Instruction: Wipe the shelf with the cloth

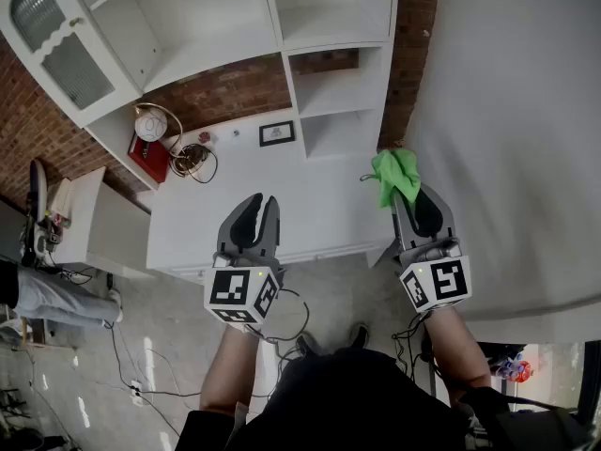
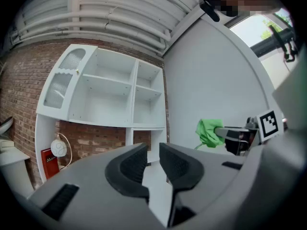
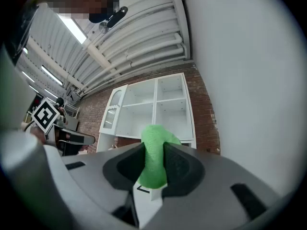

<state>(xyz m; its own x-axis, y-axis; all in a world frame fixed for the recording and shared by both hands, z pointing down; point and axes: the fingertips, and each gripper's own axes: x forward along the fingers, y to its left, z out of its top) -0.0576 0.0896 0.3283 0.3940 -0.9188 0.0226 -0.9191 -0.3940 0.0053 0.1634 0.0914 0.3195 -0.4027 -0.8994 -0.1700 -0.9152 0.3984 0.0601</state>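
Your right gripper has its fingers clenched on the bright green cloth. In the right gripper view the cloth fills the gap between the two dark pads, pressed by both, and bulges up past their tips. From the head view the green cloth is a bunched wad sticking out beyond the tips of the right gripper. It is held in the air over the right end of the white counter, just beside the lowest right compartment of the tall white shelf unit. The wad's long axis runs in line with the fingers and points toward the shelf unit. In the left gripper view its loose end droops a little below the fingertips.

Your left gripper is released: its fingers stand a narrow gap apart, and only the counter shows through that gap. In the head view the left gripper hovers over the counter's front edge, well apart from the cloth.

The shelf unit's open compartments show their white boards and back panels, and red brick shows behind the lower ones. On the counter sit a small black picture frame, a coil of dark cable, a red box and a white globe.
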